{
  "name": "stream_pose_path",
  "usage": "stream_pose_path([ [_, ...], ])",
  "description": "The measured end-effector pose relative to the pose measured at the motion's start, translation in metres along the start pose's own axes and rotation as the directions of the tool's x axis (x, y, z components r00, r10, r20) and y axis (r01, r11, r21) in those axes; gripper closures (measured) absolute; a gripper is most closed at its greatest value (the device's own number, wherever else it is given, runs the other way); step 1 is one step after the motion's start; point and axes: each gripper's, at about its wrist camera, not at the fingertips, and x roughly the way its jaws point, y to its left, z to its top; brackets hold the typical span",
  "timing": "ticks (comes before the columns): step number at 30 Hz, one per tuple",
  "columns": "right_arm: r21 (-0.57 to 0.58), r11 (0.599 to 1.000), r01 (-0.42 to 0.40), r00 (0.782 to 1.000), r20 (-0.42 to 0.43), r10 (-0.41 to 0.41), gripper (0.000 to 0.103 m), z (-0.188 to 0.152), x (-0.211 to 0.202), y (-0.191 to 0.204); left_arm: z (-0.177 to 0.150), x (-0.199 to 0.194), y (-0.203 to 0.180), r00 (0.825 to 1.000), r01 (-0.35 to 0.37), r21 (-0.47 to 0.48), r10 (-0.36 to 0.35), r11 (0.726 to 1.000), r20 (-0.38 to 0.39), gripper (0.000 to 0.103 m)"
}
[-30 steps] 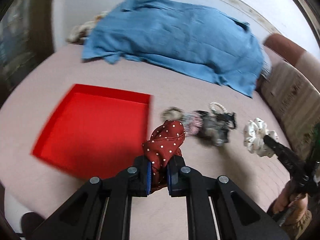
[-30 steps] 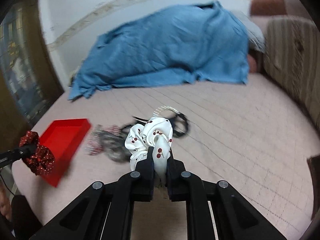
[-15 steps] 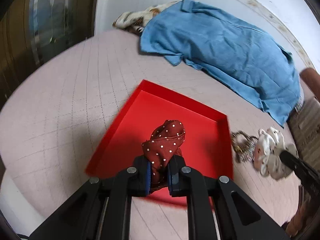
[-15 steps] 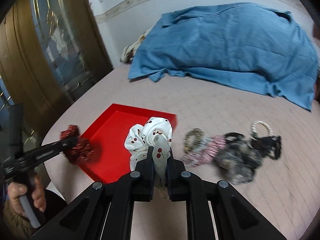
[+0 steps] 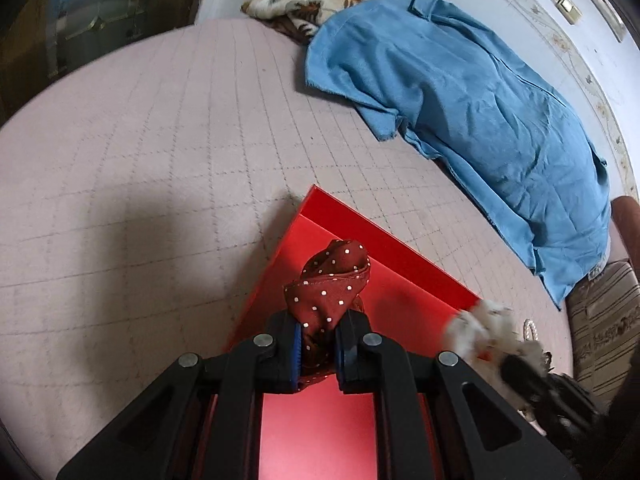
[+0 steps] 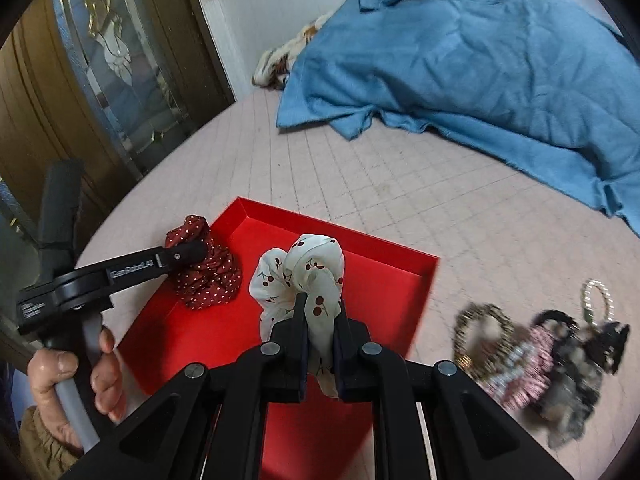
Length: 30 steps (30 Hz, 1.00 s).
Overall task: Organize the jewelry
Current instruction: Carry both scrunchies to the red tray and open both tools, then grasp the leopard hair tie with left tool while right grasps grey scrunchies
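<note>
Both tongs are gripping something over the red tray (image 6: pixel 384 280): the left gripper (image 5: pixel 318 346) is pinching a dark red polka-dot scrunchie (image 5: pixel 328 280) between its closed fingers, and the right gripper (image 6: pixel 320 344) is clamping a white cherry-print scrunchie (image 6: pixel 304 276) the same way. In the right wrist view the red scrunchie is hanging low at the tray's near-left corner, though whether it is touching the tray floor I cannot tell, and the white one is hovering above the middle of the tray. Nothing is lying loose inside the tray as far as the pictures show, so the sorting is looking barely begun; these two pieces are probably about to be dropped in. What is waiting is the pile of hair ties and bracelets (image 6: pixel 532 356) lying on the bed to the right of the tray (a gold-toned ring, a pink one, a dark frilly one, a pearly hoop and a black clip, all blurred and partly tangled), apart from the tray's edge. The tray is sitting on a pale pink quilted bedspread (image 5: pixel 160 160), soft enough to let it tip under pressure. A blue blanket (image 5: pixel 460 100) is sprawling across the far side, a patterned blanket (image 5: pixel 304 0) is peeking out behind it, and a wooden door with glass panels (image 6: pixel 112 60) is standing at the left.
</note>
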Motion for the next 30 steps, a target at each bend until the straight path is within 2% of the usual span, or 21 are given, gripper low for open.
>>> stream_pose_path([
  [2,-0.005,1.0,0.02,1.0,-0.021,-0.02,0.093,0.003,0.017,-0.001,0.002,0.009,-0.001,0.999,0.034,-0.004,-0.034,0.999,-0.016,0.091],
  [6,0.021,0.999,0.036,0.998,-0.054,-0.034,0.092,0.006,0.038,-0.011,0.004,0.017,0.002,0.998,0.057,-0.024,-0.057,0.998,-0.018,0.088],
  [7,0.026,0.999,0.036,0.998,-0.058,-0.034,0.092,0.007,0.041,-0.012,0.004,0.016,0.002,0.998,0.061,-0.029,-0.061,0.998,-0.011,0.085],
  [10,0.033,0.999,0.032,0.998,-0.057,-0.03,0.089,0.007,0.046,-0.012,0.003,0.016,0.002,0.998,0.059,-0.033,-0.059,0.998,-0.008,0.065],
  [11,0.034,0.999,0.029,0.998,-0.056,-0.027,0.087,0.007,0.047,-0.011,0.003,0.015,0.002,0.999,0.052,-0.03,-0.052,0.998,0.0,0.062],
  [14,0.015,0.999,0.035,0.999,-0.04,-0.034,0.068,0.006,0.043,-0.004,0.001,0.011,-0.001,0.998,0.054,-0.016,-0.054,0.998,0.008,0.057],
  [15,0.002,0.999,0.043,0.999,-0.029,-0.043,0.062,0.005,0.038,-0.001,0.0,0.009,-0.003,0.999,0.052,-0.007,-0.052,0.999,0.016,0.055],
  [17,-0.01,0.999,0.049,0.999,-0.014,-0.049,0.057,0.004,0.031,0.0,-0.003,0.005,-0.006,0.999,0.04,0.014,-0.041,0.999,0.034,0.048],
  [22,-0.003,0.999,0.046,0.998,0.038,-0.046,0.055,-0.005,-0.011,-0.008,-0.013,-0.013,-0.016,0.996,0.04,0.074,-0.045,0.996,0.076,0.041],
  [25,0.025,0.998,0.051,0.996,0.078,-0.053,0.047,-0.017,-0.045,-0.026,-0.023,-0.029,-0.024,0.994,0.023,0.108,-0.035,0.994,0.107,0.041],
  [30,0.118,0.986,0.119,0.984,0.119,-0.133,0.046,-0.053,-0.106,-0.086,-0.046,-0.059,-0.035,0.987,0.0,0.157,-0.025,0.988,0.159,0.04],
])
